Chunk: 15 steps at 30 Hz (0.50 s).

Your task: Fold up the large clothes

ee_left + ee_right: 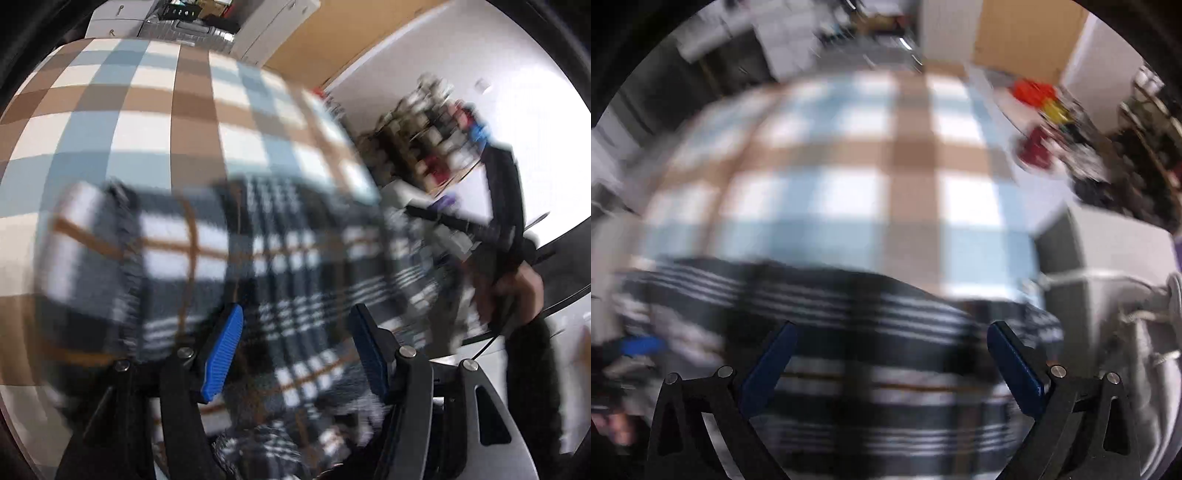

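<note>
A dark plaid garment [280, 266] with white and tan stripes lies on a table covered by a blue, brown and white checked cloth [147, 110]. My left gripper [295, 314] is open, its blue pads apart just above the garment. The garment also shows in the right wrist view [871, 332], under my right gripper [892, 332], which is open wide and empty. The right gripper also shows in the left wrist view [480, 133], held in a hand at the right. Both views are blurred by motion.
A grey box [1115, 266] stands right of the table. Cluttered shelves [424, 140] and red and yellow items [1041, 103] stand beyond the table's right side. White cabinets [266, 26] and a brown panel [332, 40] are behind it.
</note>
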### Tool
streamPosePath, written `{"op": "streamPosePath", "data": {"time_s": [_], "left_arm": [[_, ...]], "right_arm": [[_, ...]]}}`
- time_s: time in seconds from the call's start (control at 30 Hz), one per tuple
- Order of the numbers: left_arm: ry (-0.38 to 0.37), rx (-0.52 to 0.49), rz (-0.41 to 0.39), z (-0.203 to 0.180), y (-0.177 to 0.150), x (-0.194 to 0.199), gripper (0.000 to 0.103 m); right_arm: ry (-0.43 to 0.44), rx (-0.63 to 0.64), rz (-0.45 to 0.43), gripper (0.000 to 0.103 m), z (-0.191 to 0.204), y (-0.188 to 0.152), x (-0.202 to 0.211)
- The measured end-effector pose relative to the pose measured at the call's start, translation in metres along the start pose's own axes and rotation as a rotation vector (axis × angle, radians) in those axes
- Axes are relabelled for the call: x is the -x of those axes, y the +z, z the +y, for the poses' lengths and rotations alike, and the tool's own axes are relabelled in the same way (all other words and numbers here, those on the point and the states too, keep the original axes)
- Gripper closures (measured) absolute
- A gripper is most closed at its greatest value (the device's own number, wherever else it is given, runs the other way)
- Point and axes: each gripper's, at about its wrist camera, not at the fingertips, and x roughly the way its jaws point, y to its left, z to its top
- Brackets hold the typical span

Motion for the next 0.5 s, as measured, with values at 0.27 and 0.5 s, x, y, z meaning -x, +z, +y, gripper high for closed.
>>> {"op": "streamPosePath", "data": {"time_s": [0.27, 0.5], "left_arm": [[0.003, 0.207, -0.219, 0.072, 0.008, 0.077, 0.048], [-0.048, 0.328, -0.107, 0.098, 0.004, 0.055, 0.048]], "right_arm": [[-0.072, 0.355, 0.011, 0.000, 0.125, -0.017, -0.007], [-0.157, 0.439, 0.060, 0.000, 0.122, -0.049, -0.051]]}}
